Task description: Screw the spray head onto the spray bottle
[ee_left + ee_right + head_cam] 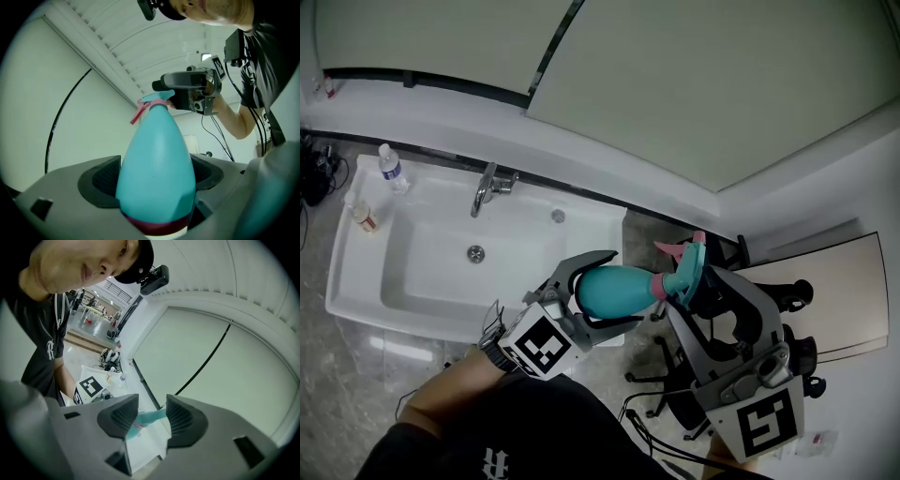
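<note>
Your left gripper (626,287) clamps across the spray bottle (614,292), forearm bare behind it, while your right gripper (692,281) pinches the spray head (686,265), jaws partly closed.

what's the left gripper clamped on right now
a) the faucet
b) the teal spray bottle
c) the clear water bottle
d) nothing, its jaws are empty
b: the left gripper has its jaws closed on both sides of the teal spray bottle, while the clear water bottle and the faucet stand apart at the sink.
</note>
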A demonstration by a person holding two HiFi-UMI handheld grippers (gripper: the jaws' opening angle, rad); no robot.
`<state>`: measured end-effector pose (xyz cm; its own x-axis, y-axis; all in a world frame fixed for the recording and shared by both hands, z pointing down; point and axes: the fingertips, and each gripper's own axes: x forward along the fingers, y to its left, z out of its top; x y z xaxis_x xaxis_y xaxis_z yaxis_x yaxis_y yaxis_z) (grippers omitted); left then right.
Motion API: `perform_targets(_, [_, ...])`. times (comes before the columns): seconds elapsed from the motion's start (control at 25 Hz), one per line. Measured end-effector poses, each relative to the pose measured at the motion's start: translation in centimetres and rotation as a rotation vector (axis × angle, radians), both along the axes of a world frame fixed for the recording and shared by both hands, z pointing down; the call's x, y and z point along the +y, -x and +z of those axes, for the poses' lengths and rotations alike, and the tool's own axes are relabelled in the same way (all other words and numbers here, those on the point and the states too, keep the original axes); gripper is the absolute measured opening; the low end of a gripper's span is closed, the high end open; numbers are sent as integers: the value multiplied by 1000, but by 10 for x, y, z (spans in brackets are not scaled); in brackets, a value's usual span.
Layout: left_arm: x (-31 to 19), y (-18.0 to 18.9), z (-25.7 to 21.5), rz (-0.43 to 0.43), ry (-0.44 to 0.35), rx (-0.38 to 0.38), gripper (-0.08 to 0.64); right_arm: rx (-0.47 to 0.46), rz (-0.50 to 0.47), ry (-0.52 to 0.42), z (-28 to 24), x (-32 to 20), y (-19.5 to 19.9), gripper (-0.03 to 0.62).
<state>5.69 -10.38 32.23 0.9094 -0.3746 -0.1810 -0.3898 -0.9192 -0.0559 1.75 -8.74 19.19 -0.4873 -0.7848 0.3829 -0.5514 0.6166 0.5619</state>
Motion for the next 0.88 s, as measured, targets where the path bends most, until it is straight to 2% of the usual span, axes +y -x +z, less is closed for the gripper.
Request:
perform_targets(0.12, [0, -1, -4, 8, -7, 5, 430, -42, -15, -2, -10, 5, 1, 178])
perform_targets(0.24, [6, -3, -12, 28, -14, 29, 431, -167, -15, -27, -33, 14, -18, 178])
perform_targets(0.28, [8, -1, -15, 40, -15, 38, 431, -246, -32, -8, -38, 17, -28, 178])
perform_targets(0.36, [11, 5, -17, 75, -18, 53, 431, -472, -121, 113, -34, 18, -47, 178])
perform_targets(0.44, [17, 11, -18, 121, -22, 65, 431, -708, -269, 251, -25, 19, -62, 178])
perform_targets(0.52, [26, 13, -23, 178, -27, 69, 431, -838, -413, 332, -15, 16, -74, 179])
perform_targets(0.6, [36, 13, -27, 233, -30, 59, 431, -877, -505, 368, -6, 7, -80, 185])
perform_targets(0.72, [52, 10, -36, 313, -26, 63, 430, -886, -655, 417, -5, 3, -72, 277])
perform_targets(0.76, [58, 8, -39, 342, -20, 72, 430, -876, -718, 428, -8, 6, -66, 304])
perform_targets(0.88, [71, 1, -43, 432, 2, 85, 431, -787, -887, 442, -13, 19, -37, 325])
